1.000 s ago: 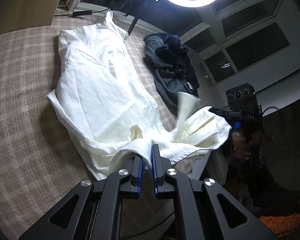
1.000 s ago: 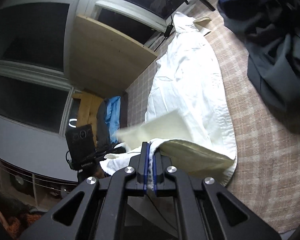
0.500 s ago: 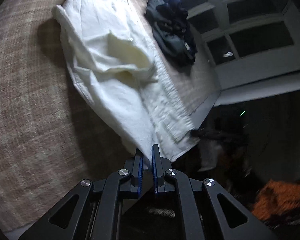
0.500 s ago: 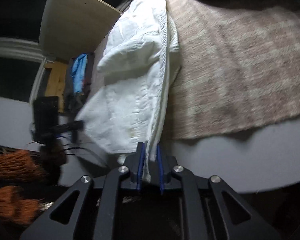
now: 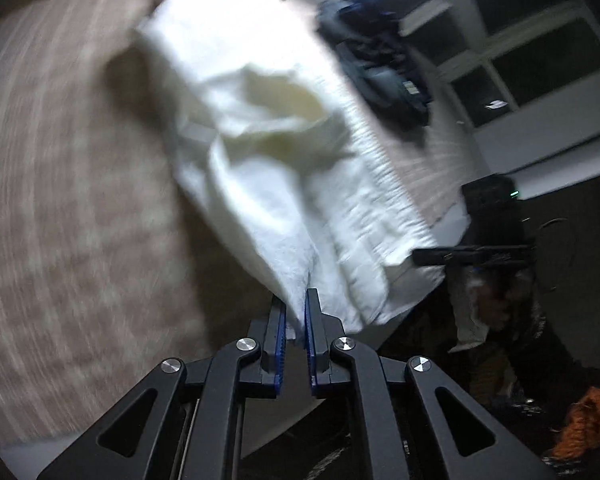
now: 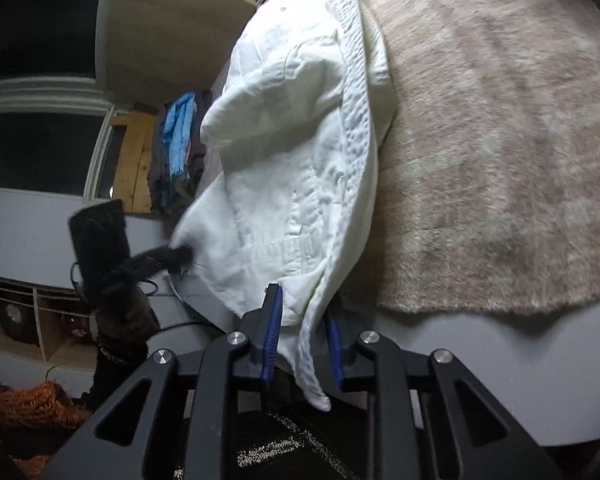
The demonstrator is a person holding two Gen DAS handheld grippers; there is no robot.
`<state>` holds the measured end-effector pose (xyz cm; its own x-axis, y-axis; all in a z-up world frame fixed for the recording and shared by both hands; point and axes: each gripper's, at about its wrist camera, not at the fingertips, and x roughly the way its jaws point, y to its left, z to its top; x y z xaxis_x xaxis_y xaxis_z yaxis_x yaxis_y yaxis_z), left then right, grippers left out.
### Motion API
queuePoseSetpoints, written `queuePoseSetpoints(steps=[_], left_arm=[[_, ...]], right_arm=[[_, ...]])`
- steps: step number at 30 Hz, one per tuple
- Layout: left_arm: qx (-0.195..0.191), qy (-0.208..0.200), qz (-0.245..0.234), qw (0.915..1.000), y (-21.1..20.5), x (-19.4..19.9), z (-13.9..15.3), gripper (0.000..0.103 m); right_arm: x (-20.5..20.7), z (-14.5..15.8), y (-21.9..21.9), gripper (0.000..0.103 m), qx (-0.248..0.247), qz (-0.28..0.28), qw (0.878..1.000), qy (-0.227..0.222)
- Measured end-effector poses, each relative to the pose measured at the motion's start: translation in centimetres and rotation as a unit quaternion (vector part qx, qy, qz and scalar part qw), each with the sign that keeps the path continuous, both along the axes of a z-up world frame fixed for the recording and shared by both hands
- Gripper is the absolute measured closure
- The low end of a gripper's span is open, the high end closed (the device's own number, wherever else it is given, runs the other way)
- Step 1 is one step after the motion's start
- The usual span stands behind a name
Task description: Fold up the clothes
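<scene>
The white shirt point(image 5: 284, 184) lies lengthwise on the plaid blanket point(image 5: 72, 208), its near hem over the edge; dark clothes point(image 5: 380, 68) sit far right. The left gripper point(image 5: 295, 312), jaws narrow and opening, has hem cloth between them; the right gripper point(image 6: 302, 320) is opening too, its pads clear of the fabric hanging between.

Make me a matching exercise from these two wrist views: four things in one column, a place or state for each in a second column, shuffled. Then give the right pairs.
Things:
1. white cotton shirt
2. pile of dark navy clothes
3. beige checked blanket
4. right gripper

Places or states:
A. spread flat under the garments
B. heaped beyond the shirt, near the windows
C. jaws opening, hem hanging loose between them
D. pulled to the near edge of the surface, a sleeve folded over its body

Pairs: 1-D, 2-B, 3-A, 4-C
</scene>
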<state>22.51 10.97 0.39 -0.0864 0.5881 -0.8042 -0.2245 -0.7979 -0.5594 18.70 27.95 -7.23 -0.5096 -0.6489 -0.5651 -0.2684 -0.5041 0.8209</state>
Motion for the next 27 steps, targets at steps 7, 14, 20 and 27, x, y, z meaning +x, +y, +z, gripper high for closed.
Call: queuePoseSetpoints(steps=[7,14,20,27], left_arm=[[-0.048,0.073,-0.011,0.9961,0.0,3.7,3.7,0.067],[-0.072,0.167,-0.111,0.9771,9.8,4.5,4.5,0.054],[-0.109,0.164,-0.108,0.9744,13.4,1.7,1.7,0.081],[-0.095,0.166,-0.065,0.9794,8.9,-1.6,5.3,0.099]], right_arm=[[-1.9,1.7,0.5,0.089,-0.034,-0.003,0.999,0.004],[-5.0,4.4,0.3,0.093,0.010,0.010,1.000,-0.003],[-5.7,5.9,0.8,0.093,0.003,0.023,1.000,0.020],[-2.5,8.5,3.9,0.066,0.071,0.011,0.993,0.096]])
